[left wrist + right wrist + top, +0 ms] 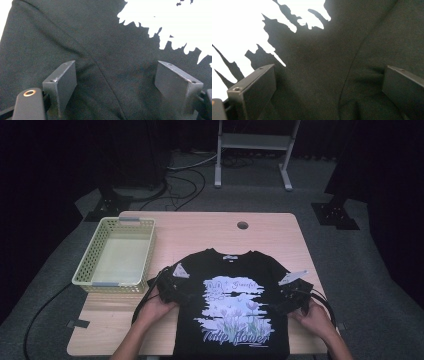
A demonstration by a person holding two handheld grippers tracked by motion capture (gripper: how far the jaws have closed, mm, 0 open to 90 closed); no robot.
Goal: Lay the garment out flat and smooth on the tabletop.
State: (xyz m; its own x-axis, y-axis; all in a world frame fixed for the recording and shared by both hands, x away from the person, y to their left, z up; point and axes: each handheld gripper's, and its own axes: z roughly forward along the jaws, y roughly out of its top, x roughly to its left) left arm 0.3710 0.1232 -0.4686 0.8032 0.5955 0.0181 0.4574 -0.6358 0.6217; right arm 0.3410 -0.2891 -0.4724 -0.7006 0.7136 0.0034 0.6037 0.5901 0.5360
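So from the high view, a black cotton T-shirt with a white-and-purple tulip print (232,307) lies flat on the pale wooden table with rounded corners (200,227), sleeves folded in so it's a tidy rectangle. The left gripper (176,292) sits at the shirt's left edge and the right gripper (289,297) at its right edge, each with a hand behind it. A cream plastic basket with a perforated lattice wall (90,255) stands just left of the shirt.

Left gripper view: 2 blocky matte-black jaws stand wide apart over the fine-knit fabric (107,72), nothing pinched between them. A seam runs diagonally down the cloth, and the ragged white print shows at top right.

Right gripper view: same deal, jaws spread wide over soft, wrinkled black knit (332,82), gripping nothing, with jagged white print at upper left.
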